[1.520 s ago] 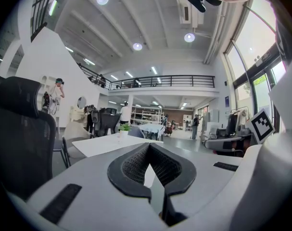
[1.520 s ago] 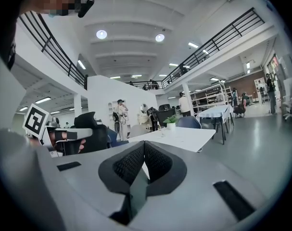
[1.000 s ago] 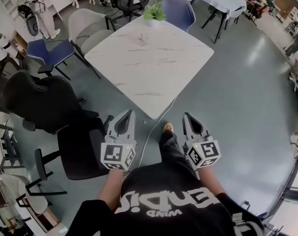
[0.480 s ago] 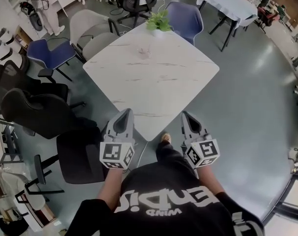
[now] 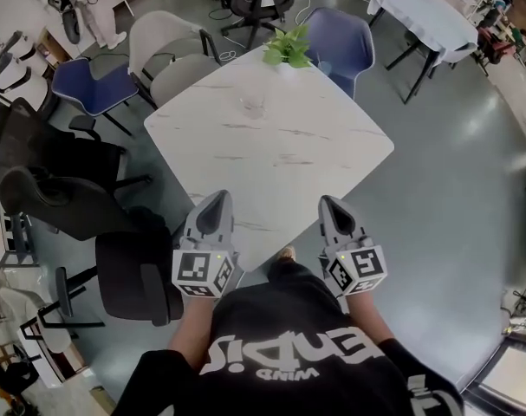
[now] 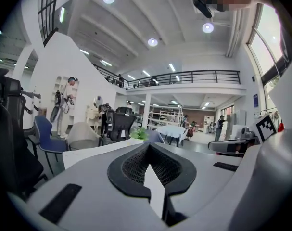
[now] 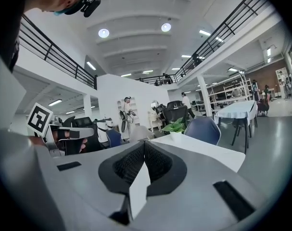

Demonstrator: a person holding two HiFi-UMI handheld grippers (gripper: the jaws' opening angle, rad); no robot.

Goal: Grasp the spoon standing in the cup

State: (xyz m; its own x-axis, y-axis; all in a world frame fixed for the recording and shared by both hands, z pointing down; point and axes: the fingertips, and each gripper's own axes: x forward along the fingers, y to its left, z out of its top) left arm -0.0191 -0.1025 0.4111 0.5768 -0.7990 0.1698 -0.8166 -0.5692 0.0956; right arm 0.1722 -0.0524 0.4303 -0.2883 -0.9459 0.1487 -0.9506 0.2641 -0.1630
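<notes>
Both grippers closed, empty
The left gripper (image 5: 217,199) and right gripper (image 5: 330,204), jaws together, hover at the near corner of the white marble bench (image 5: 323,159), well apart from the clear glass cup (image 5: 254,104).

White marbled table (image 5: 280,159) with clear cup (image 5: 254,105), potted plant (image 5: 288,48) at far corner

My head camera looks steeply down from high over the marble table (image 5: 271,146); both gripper views sit low by its near corner, facing across it, apparently level, sharing the potted plant (image 5: 288,46).
</notes>
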